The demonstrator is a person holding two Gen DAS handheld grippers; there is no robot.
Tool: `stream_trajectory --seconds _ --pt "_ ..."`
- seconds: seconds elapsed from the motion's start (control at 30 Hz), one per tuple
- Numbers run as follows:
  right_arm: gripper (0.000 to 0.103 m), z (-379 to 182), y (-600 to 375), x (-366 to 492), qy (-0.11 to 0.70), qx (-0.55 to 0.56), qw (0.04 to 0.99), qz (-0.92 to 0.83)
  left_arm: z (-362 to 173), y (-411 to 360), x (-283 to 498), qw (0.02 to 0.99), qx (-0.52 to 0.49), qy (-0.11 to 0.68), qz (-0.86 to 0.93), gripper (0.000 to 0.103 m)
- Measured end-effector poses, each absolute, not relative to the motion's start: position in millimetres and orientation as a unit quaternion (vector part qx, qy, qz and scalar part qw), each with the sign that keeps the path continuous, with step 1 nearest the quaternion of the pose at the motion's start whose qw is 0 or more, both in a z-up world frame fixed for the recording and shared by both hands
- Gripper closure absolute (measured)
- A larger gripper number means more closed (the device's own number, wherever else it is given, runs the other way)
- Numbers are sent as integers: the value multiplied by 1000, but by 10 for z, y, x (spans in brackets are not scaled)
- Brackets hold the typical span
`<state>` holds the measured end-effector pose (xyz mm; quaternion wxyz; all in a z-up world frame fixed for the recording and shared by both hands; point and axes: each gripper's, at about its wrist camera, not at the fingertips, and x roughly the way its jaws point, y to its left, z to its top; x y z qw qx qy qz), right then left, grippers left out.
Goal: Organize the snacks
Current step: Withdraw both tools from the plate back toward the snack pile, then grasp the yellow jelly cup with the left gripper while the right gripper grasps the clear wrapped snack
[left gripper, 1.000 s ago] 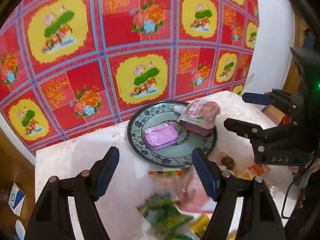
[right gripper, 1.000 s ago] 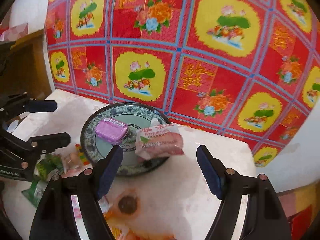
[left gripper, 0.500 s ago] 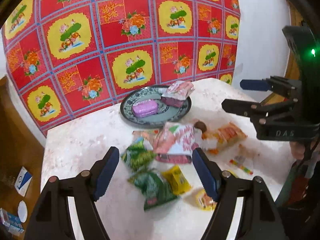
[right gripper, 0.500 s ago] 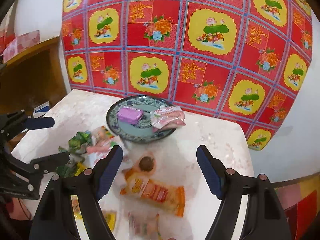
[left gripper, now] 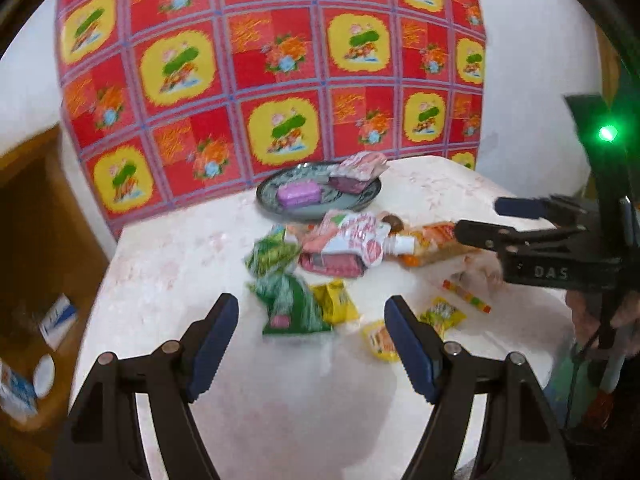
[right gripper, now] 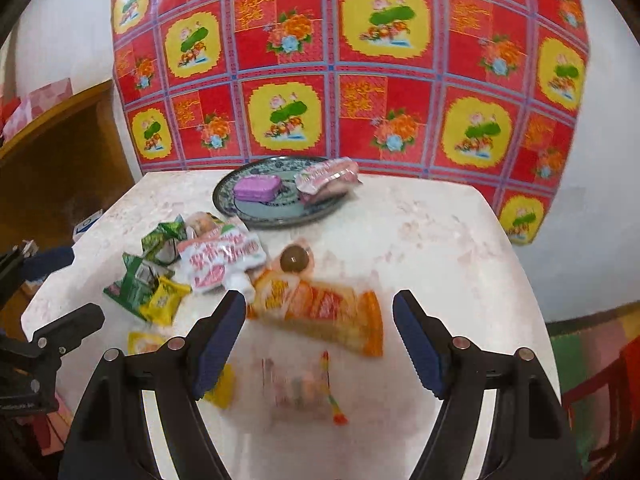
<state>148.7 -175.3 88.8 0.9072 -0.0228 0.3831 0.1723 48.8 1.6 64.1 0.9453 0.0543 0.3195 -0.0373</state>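
While both the left gripper (left gripper: 312,334) and right gripper (right gripper: 318,338) hover with jaws apart and empty, take the orange packet (right gripper: 320,312) (just short of the patterned plate (right gripper: 256,216)) squarely across its middle.

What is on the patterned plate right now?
On the plate lie a purple box and a pink-and-white snack pouch overhanging its rim. What is under the pouch is hidden.

Both grippers pull back from the plate (left gripper: 316,210), now far up the surface (left gripper: 180,264). Loose snack packets come into view: green packets (left gripper: 280,280), pink pouch (right gripper: 220,258), orange packet (right gripper: 320,312). Left gripper (left gripper: 312,336) and right gripper (right gripper: 318,332) sit over the near edge.
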Motion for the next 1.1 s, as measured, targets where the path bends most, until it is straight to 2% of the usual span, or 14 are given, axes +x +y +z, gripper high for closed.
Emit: stream_trajectory --seconds 0.3,0.47,0.53,0.57,0.6,0.67,0.7,1.1 --pt "25 769 -1838 944 350 -27 923 161 371 126 267 948 -6 310 -74 24" --pt "25 645 -1803 621 334 -4 911 241 301 171 196 950 -26 297 -94 24" --pt "29 584 -1773 559 338 0 903 263 259 171 208 948 -24 302 -94 24" --pt "35 558 -1765 550 342 2 901 267 237 169 212 948 -23 304 -93 24" --pt "48 536 -1762 550 346 4 900 267 213 169 224 947 -22 308 -93 24" --pt "66 484 -1743 572 356 4 899 256 169 174 242 944 -26 315 -99 24" --pt "68 479 -1744 576 352 2 902 250 146 174 251 942 -27 320 -102 24" --pt "69 452 -1799 519 339 5 912 231 229 -86 357 942 -5 309 -131 24"
